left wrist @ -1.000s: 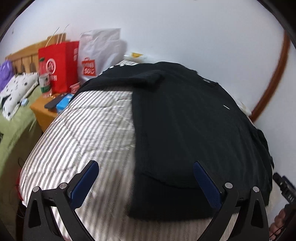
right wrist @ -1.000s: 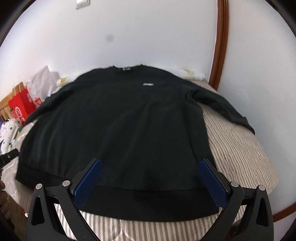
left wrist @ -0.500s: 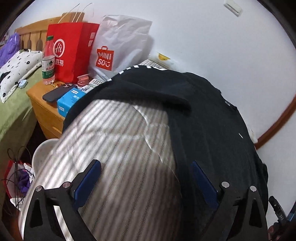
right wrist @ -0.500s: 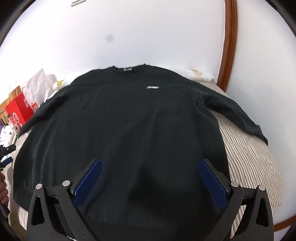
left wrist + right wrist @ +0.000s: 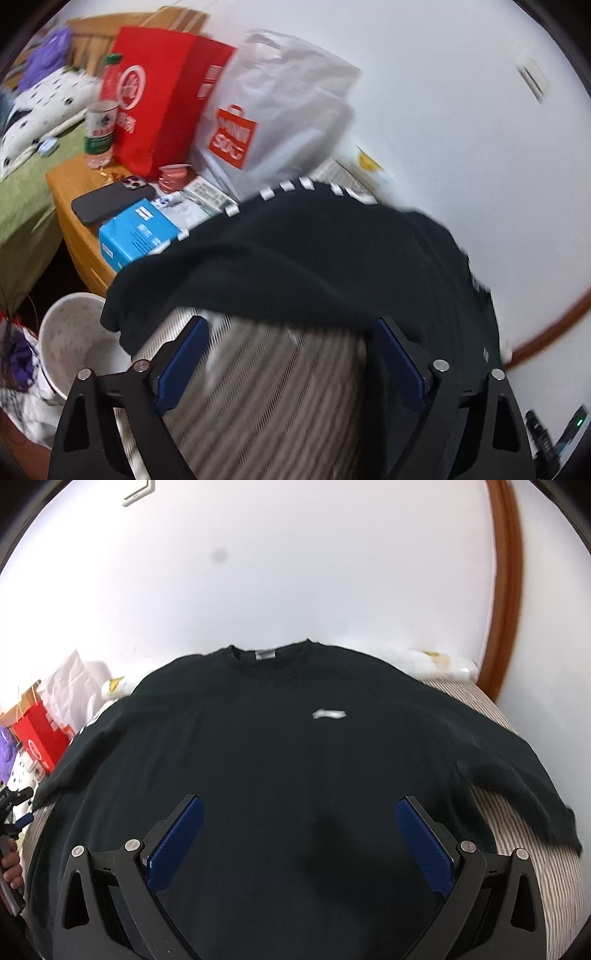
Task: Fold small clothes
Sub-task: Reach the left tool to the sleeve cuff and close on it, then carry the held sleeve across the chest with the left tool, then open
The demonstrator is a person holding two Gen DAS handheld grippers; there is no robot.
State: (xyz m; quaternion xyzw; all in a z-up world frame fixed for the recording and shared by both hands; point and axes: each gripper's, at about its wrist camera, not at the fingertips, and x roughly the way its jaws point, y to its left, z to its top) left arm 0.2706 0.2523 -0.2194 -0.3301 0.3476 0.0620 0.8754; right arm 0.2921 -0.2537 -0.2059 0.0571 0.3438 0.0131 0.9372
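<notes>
The sweatshirt [image 5: 280, 775], one black long-sleeved garment, lies spread face up on the bed [image 5: 532, 834], whose striped cover shows at the right edge of the right wrist view. Its collar points to the white wall at the top of the frame, and a small pale logo sits on the chest. Two sleeves reach outward, one to the left edge and one to the lower right.

The right gripper [image 5: 300, 843] hangs above the lower middle of the sweatshirt, its two blue-padded fingers [image 5: 173, 849] spread wide with nothing between them but the cloth below.

In the left wrist view the left gripper [image 5: 291, 363] is over the striped cover at the lower centre, with the sweatshirt's sleeve [image 5: 258, 266] lying across the frame just beyond the tips. Its two fingers [image 5: 181, 365] have just been closing a little, yet they are released and grasp nothing.

At the upper left of that view a wooden counter [image 5: 74, 206] beside the bed carries one red paper bag [image 5: 159, 99], one white plastic bag [image 5: 273, 122], one bottle [image 5: 99, 129], one dark phone [image 5: 110, 201] and one blue box [image 5: 136, 232]. One white bin [image 5: 70, 343] stands on the floor at the lower left. A hand [image 5: 11, 867] shows at the far left edge of the right wrist view.
</notes>
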